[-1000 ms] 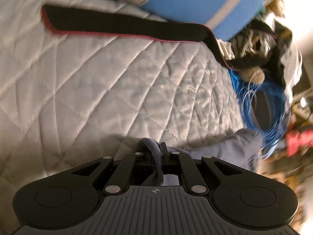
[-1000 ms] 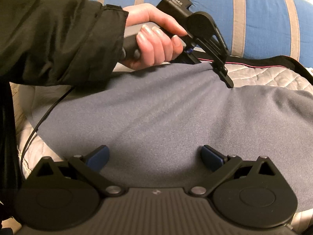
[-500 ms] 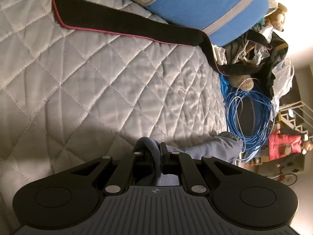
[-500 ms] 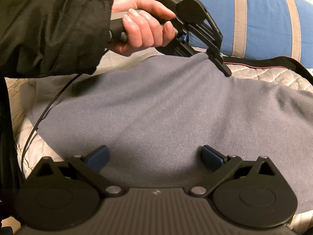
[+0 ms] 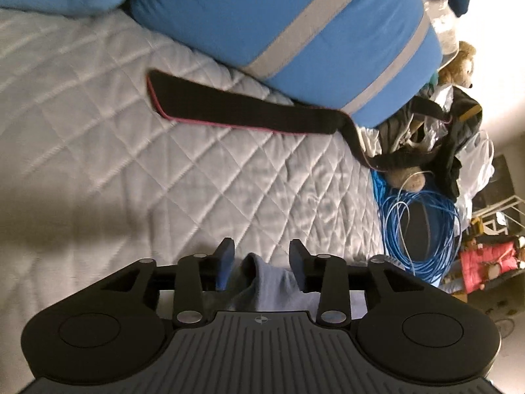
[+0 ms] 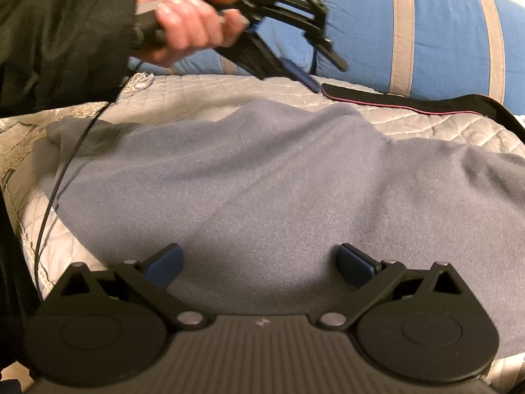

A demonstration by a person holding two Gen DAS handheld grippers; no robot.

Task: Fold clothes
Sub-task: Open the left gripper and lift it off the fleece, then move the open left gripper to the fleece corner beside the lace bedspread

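Note:
A grey-blue fleece garment lies spread over the quilted bed cover. My right gripper hovers low over its near part, jaws wide open and empty. A person's hand holds my left gripper in the air above the garment's far edge, blurred. In the left wrist view, the left gripper has its jaws opening. A fold of the garment stands loose between them, with a gap to each pad.
A black strap with a red edge lies on the quilt beside blue striped pillows. Past the bed's edge are a blue cable coil, a teddy bear and piled clutter. A thin black cord trails down at the left.
The left gripper rose and moved away from the garment, and its jaws opened off the pinched fold. The lifted peak of cloth sank back onto the bed. The right gripper stayed put.

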